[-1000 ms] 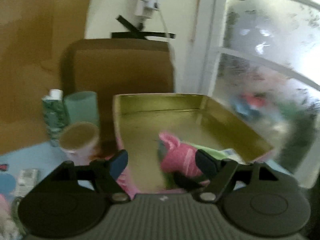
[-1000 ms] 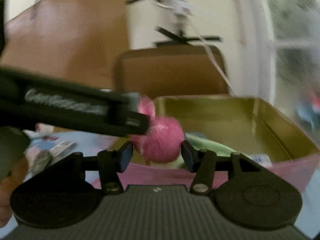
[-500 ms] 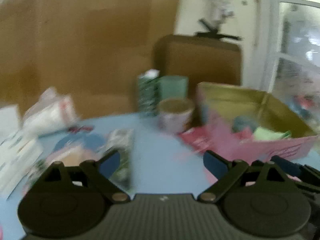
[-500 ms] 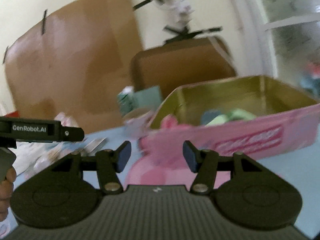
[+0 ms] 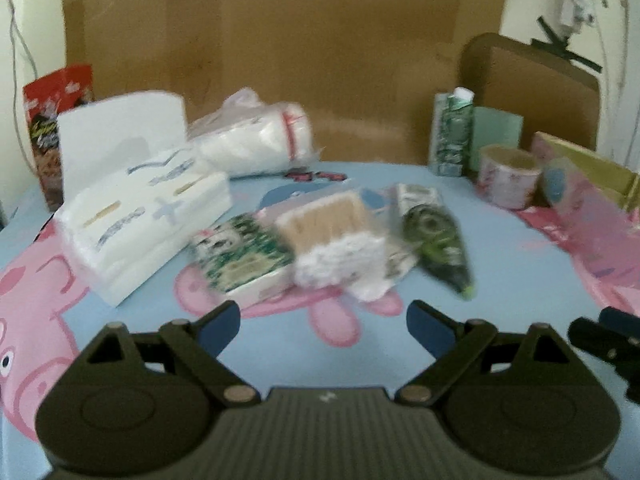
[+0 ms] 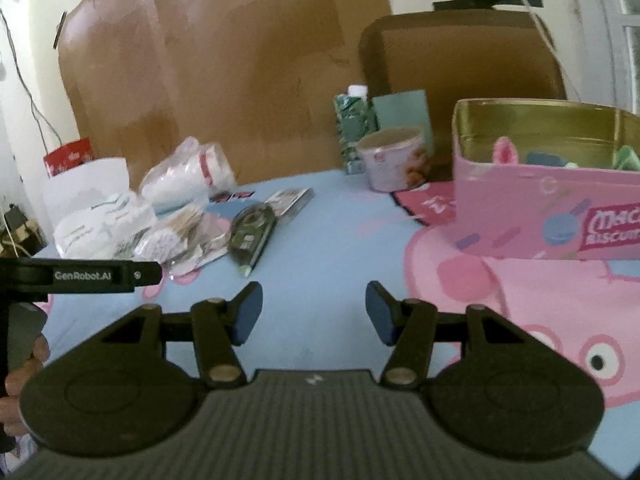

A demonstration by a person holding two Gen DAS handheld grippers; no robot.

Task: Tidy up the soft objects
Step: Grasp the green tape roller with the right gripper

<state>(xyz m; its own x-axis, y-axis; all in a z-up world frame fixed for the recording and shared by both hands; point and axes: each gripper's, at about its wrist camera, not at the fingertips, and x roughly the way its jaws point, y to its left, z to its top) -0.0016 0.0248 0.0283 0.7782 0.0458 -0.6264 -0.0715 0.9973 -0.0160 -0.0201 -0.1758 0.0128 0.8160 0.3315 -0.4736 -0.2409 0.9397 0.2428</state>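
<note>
The pink biscuit tin (image 6: 552,216) stands at the right with its gold inside showing; a pink plush piece (image 6: 505,154) and blue and green soft things lie in it. My left gripper (image 5: 323,320) is open and holds nothing, low over the blue tablecloth and just short of a heap of packs. That heap has a tissue pack (image 5: 148,216), a bag of white cotton pads (image 5: 256,140), a cotton swab pack (image 5: 332,232) and a small green-printed pack (image 5: 240,256). Left of the tin, my right gripper (image 6: 314,308) is open over bare cloth with nothing between its fingers.
A green correction-tape dispenser (image 5: 436,240) lies right of the swabs. A green carton (image 5: 452,132) and a round pink tub (image 5: 508,180) stand behind, near the tin. A red snack box (image 5: 52,120) and white paper (image 5: 120,124) are at the far left. Cardboard lines the back.
My left gripper let go of the pink plush in the tin, opened wider and swung left to the heap of packs. My right gripper drew back and turned left, away from the tin.
</note>
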